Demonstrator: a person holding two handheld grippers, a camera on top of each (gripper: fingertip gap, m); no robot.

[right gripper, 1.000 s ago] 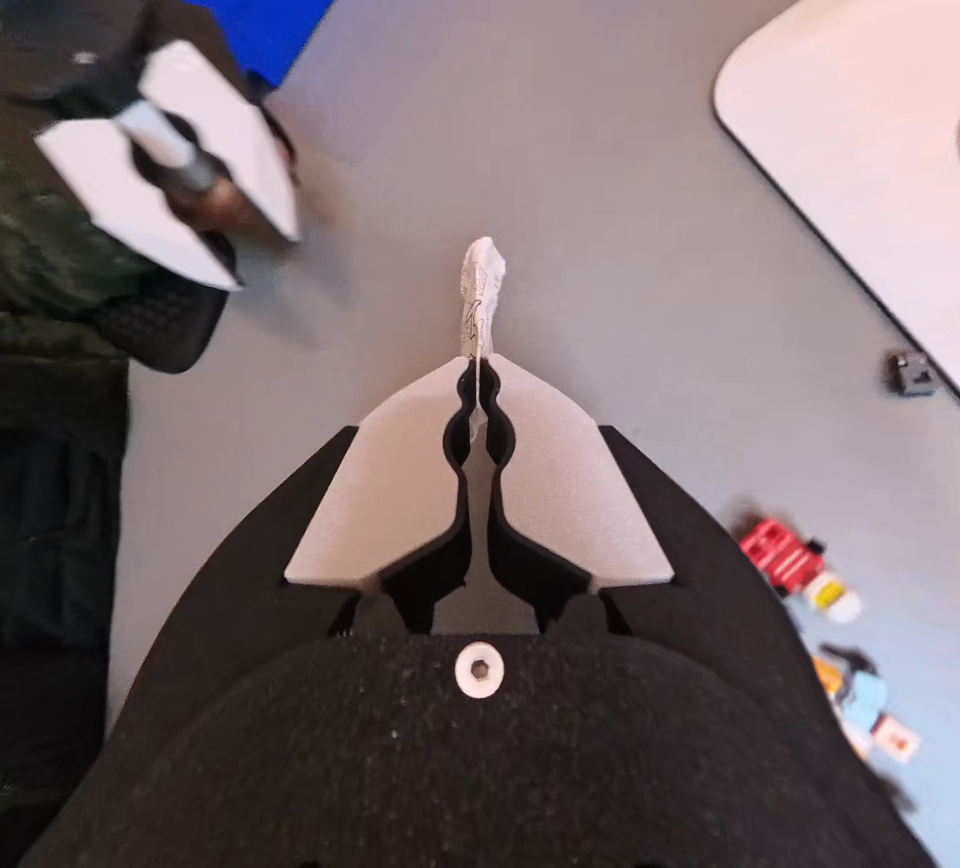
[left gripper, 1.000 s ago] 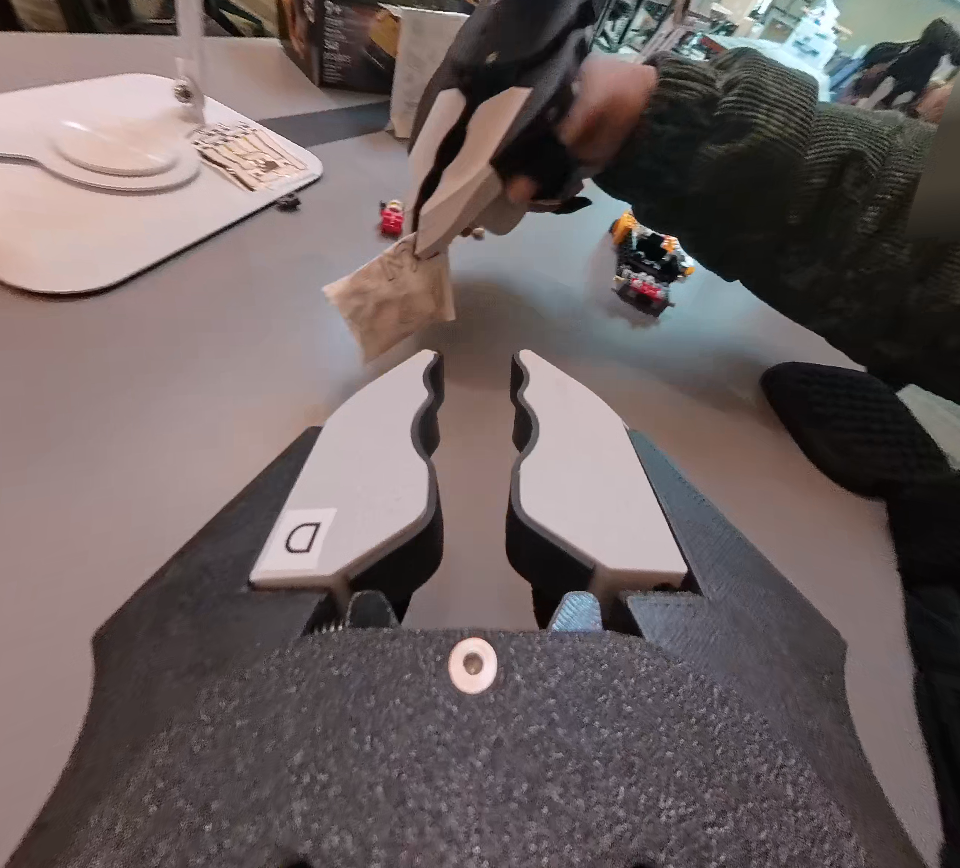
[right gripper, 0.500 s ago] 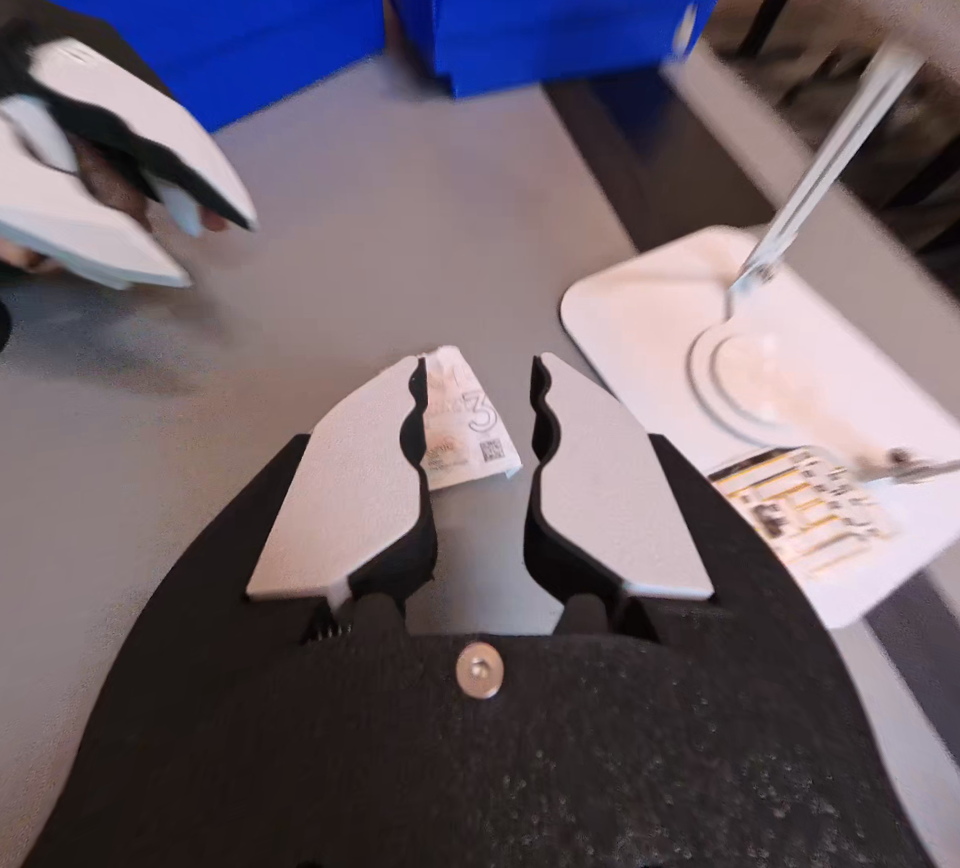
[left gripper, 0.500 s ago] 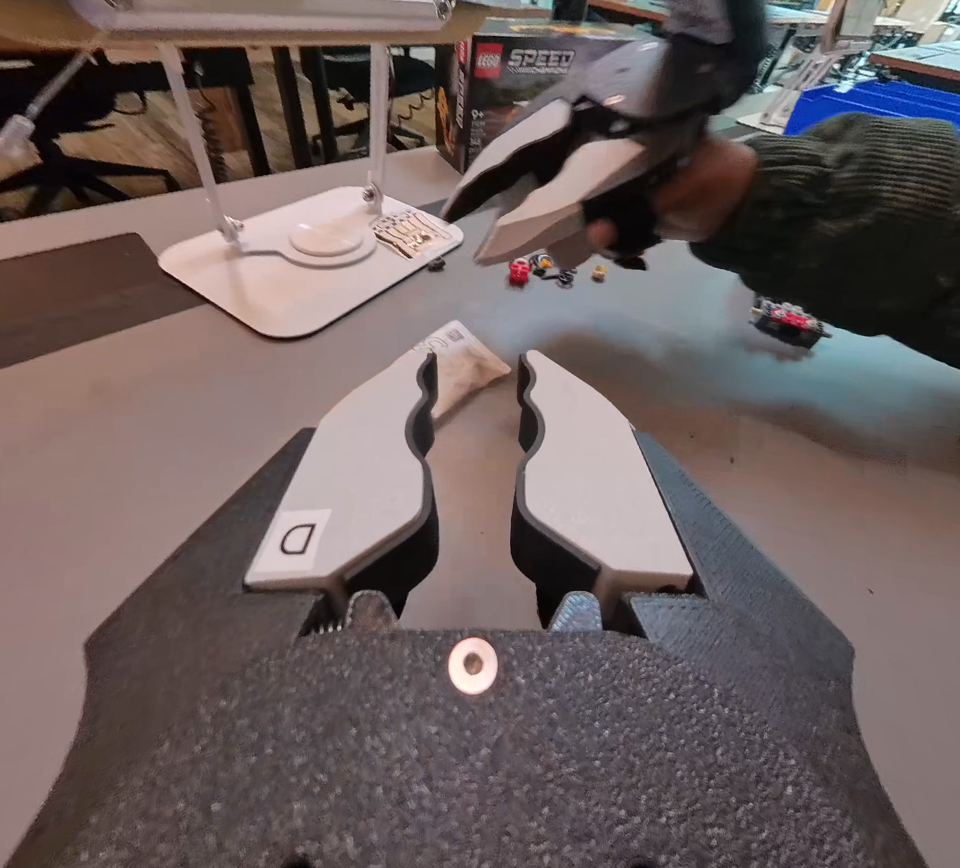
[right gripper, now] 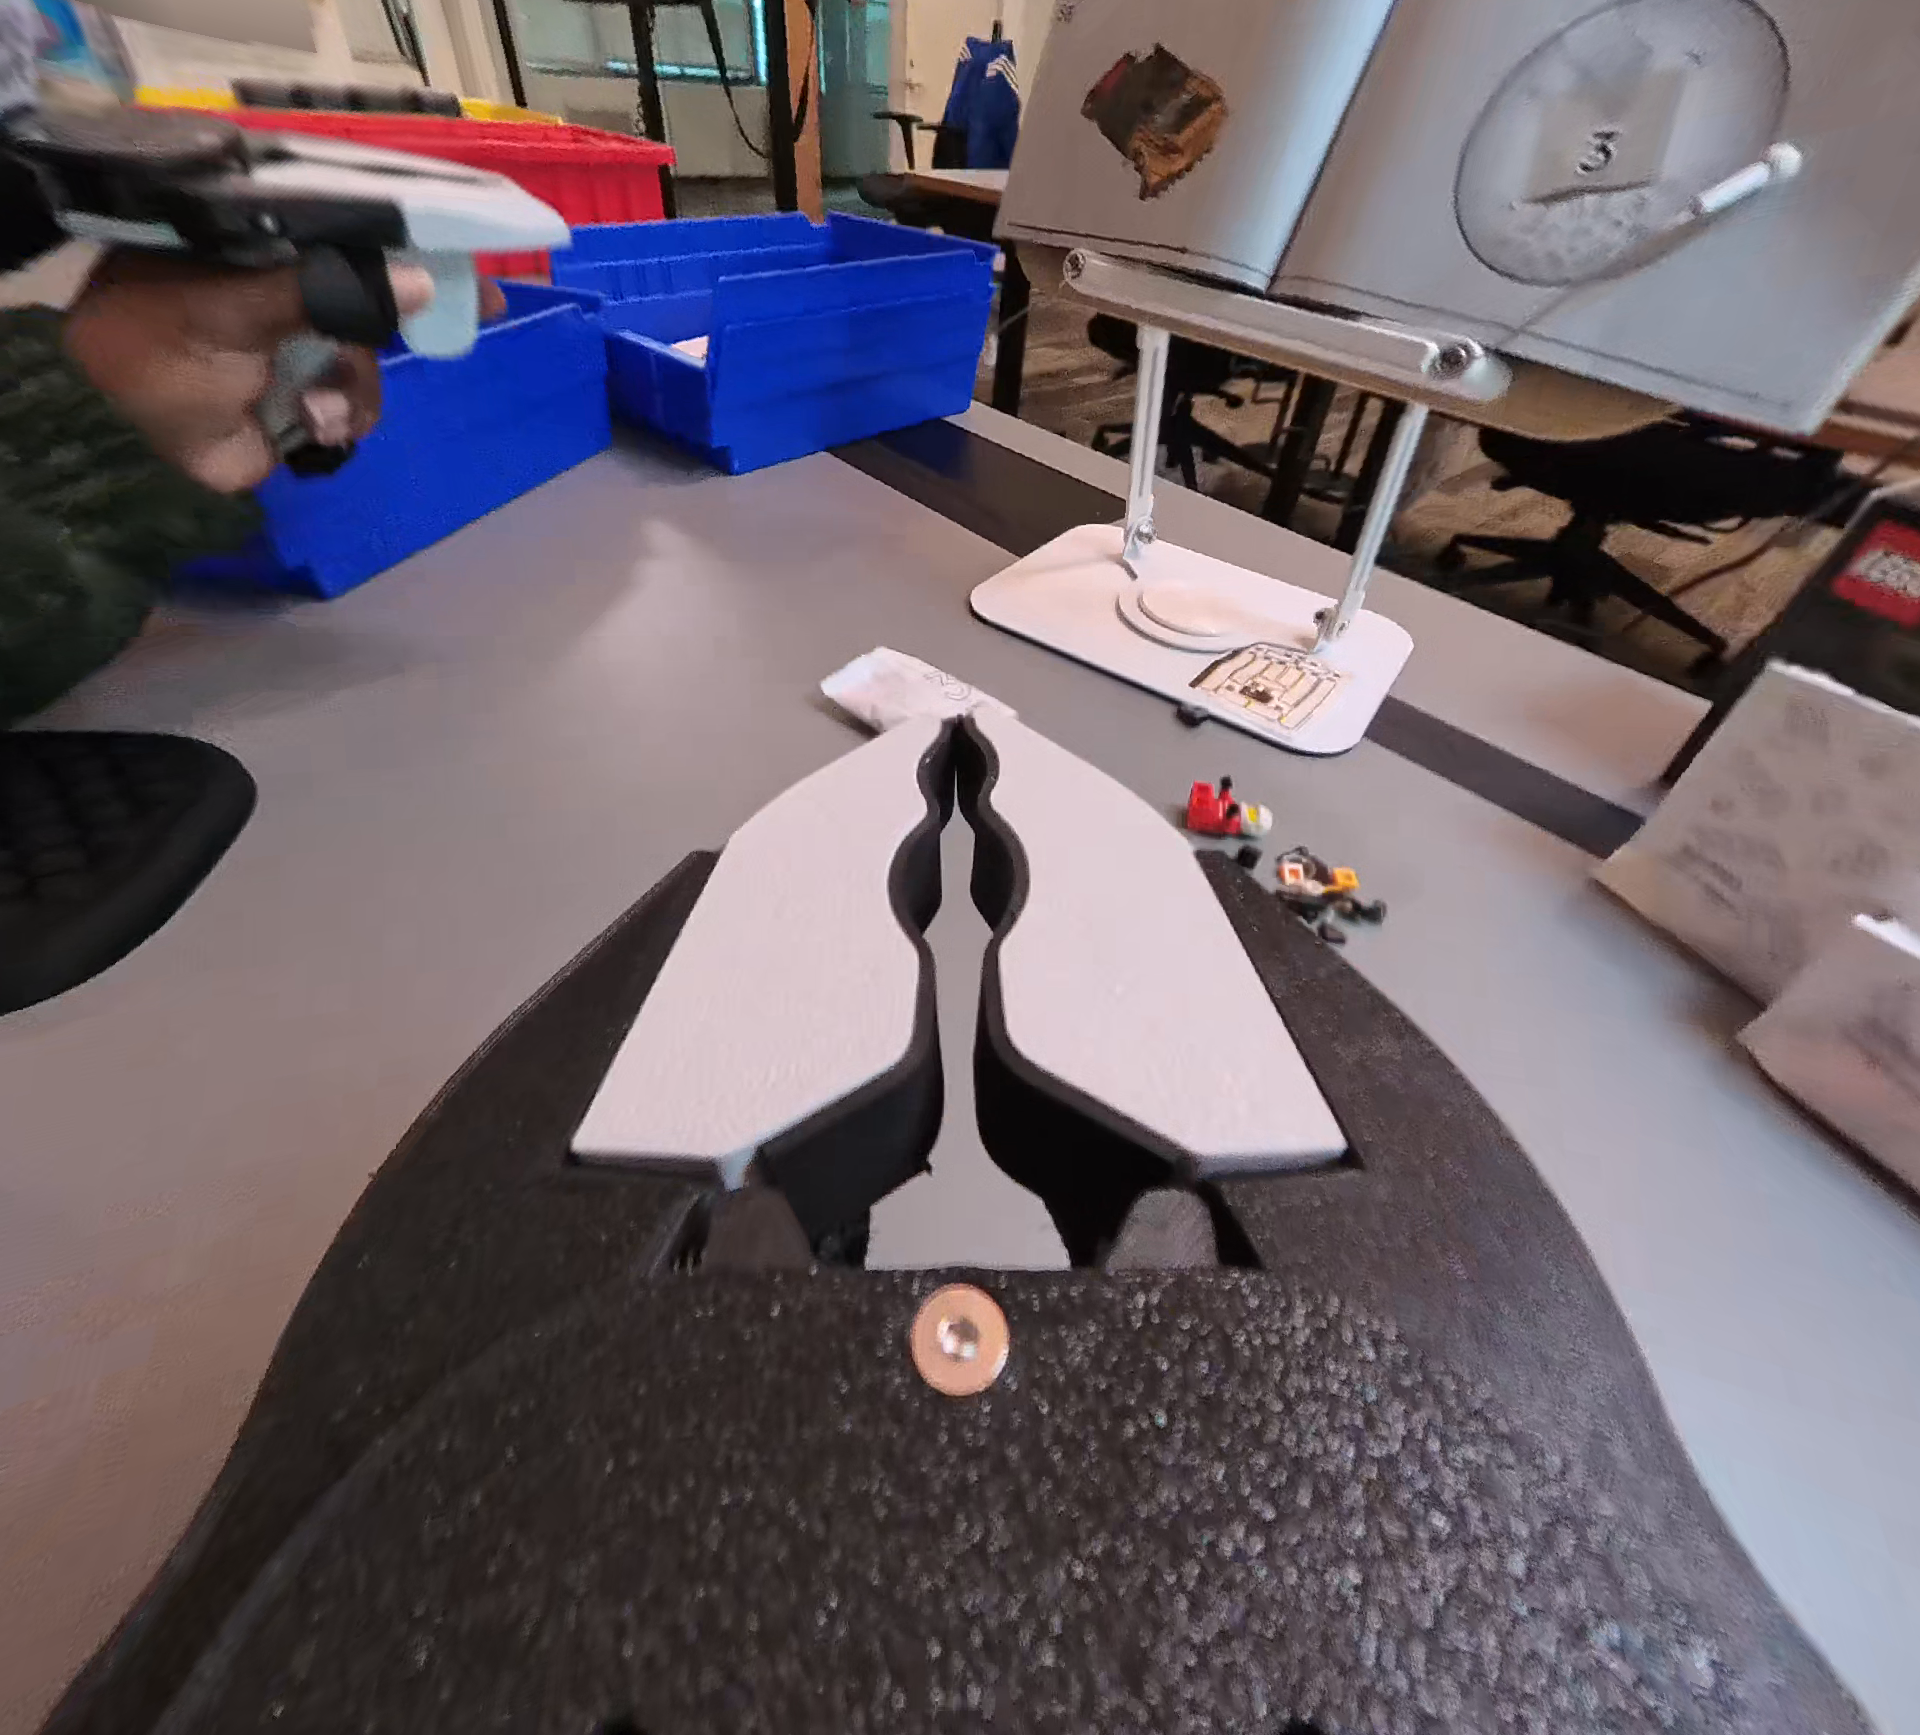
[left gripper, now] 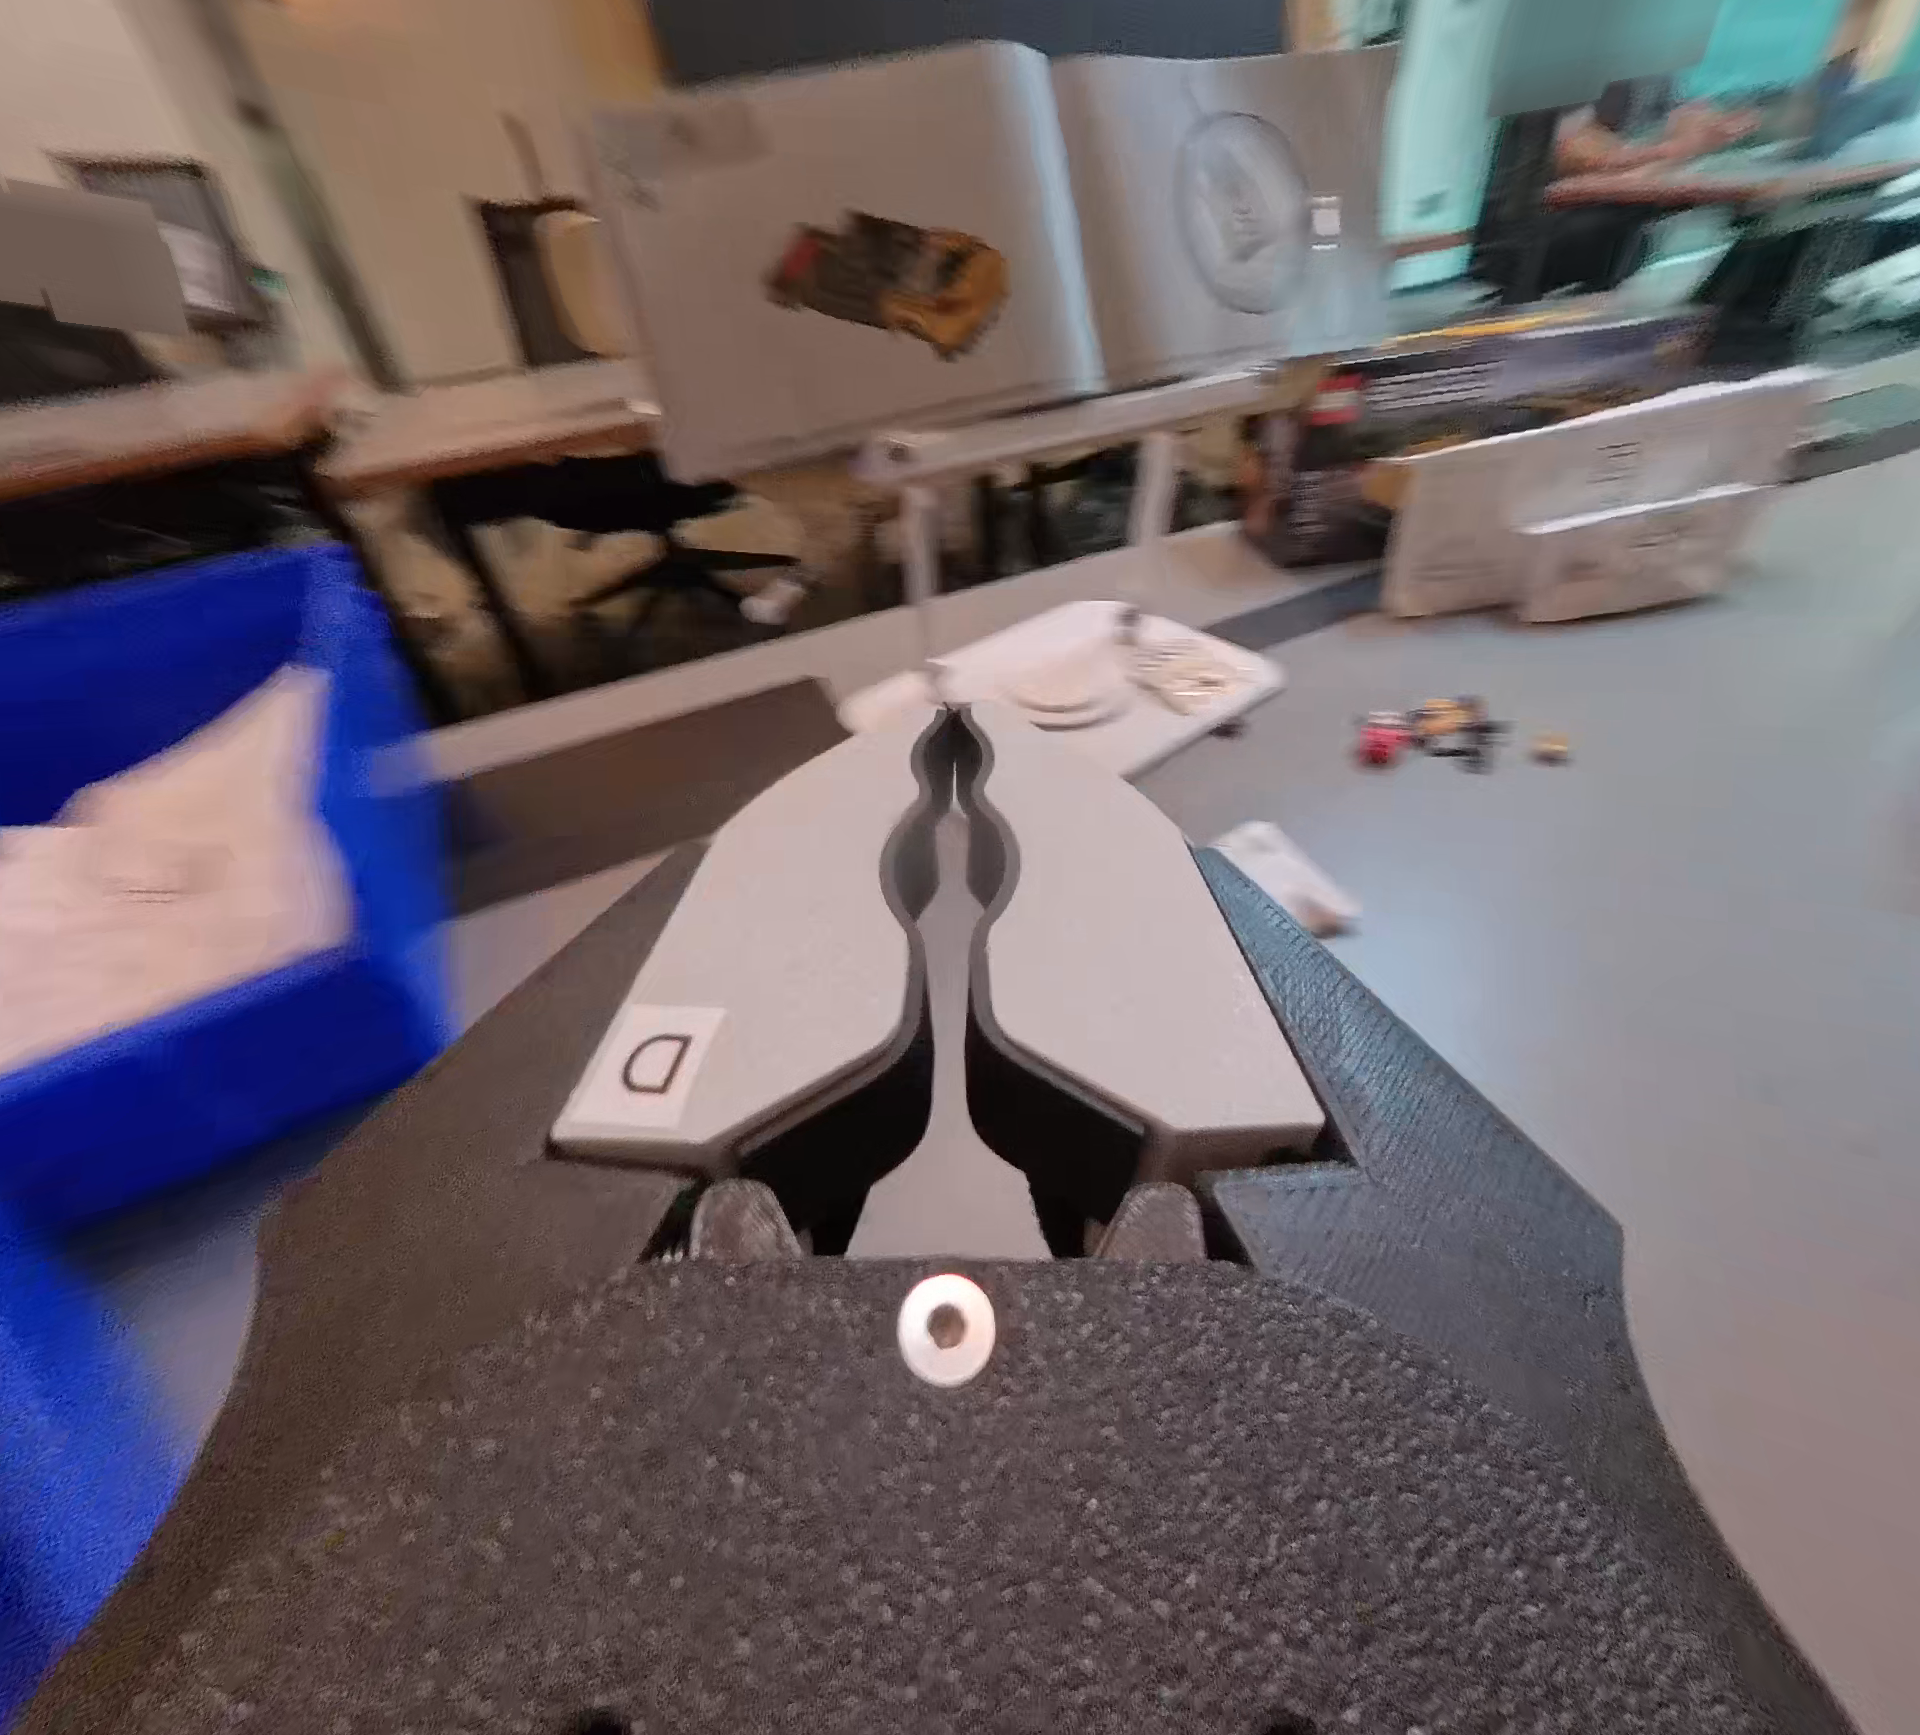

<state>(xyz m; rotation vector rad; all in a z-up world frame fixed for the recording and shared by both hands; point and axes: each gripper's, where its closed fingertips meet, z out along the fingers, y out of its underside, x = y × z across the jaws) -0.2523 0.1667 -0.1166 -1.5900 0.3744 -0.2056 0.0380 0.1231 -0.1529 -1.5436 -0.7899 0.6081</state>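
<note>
Both grippers have their jaws closed tip to tip with nothing between them. Right gripper (right gripper: 958, 729) hangs over the grey table (right gripper: 520, 750), tips just in front of a small white paper bag (right gripper: 904, 686) lying flat on the tabletop; from this angle can't tell if the tips touch it. Bag also shows in the left wrist view (left gripper: 1283, 870), right of that gripper's body. Left gripper (left gripper: 951, 729) is raised, view badly blurred, pointing toward the white base of a book stand (left gripper: 1174, 688). Right view shows the left gripper (right gripper: 499, 205) off to the left in a hand (right gripper: 208, 376), up in front of blue bins (right gripper: 769, 314); one more blue bin (left gripper: 208, 854) sits close at left in the left view. Stand (right gripper: 1195, 605) carries an open booklet (right gripper: 1455, 106), with a small printed sheet (right gripper: 1262, 675) on its base. Loose toy brick bits (right gripper: 1288, 854), red and orange among them, lie on the table right of the right gripper's fingers (right gripper: 1091, 937).
</note>
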